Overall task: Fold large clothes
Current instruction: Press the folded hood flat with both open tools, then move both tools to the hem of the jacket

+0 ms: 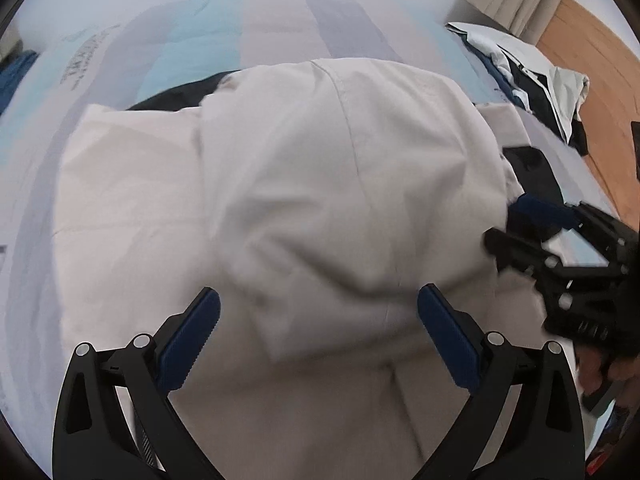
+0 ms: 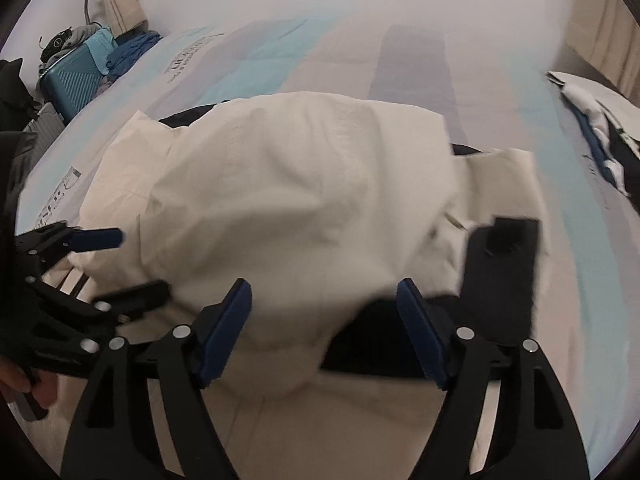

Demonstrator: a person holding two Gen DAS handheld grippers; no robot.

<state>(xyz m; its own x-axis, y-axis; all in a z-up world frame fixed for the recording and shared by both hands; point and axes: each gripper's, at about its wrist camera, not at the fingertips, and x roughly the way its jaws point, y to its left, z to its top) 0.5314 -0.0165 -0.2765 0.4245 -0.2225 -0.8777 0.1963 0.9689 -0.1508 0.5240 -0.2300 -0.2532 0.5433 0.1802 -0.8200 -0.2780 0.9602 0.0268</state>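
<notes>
A large cream garment (image 1: 320,168) with black parts lies bunched on the bed, a folded-over layer humped in its middle. My left gripper (image 1: 319,300) hovers over its near edge with the jaws wide apart, and no pad touches the cloth. Beside it, my right gripper (image 2: 324,288) is also open above the cream cloth and a black panel (image 2: 504,280) of the garment; nothing is pinched. Each gripper shows in the other's view: the right gripper (image 1: 516,226) at the right edge, the left gripper (image 2: 132,264) at the left edge.
The bed cover (image 2: 320,52) is striped pale blue, grey and white. A heap of dark and white clothes (image 1: 532,76) lies at the bed's right edge, above a wooden floor (image 1: 600,80). A teal suitcase (image 2: 76,80) with clothes piled on it stands far left.
</notes>
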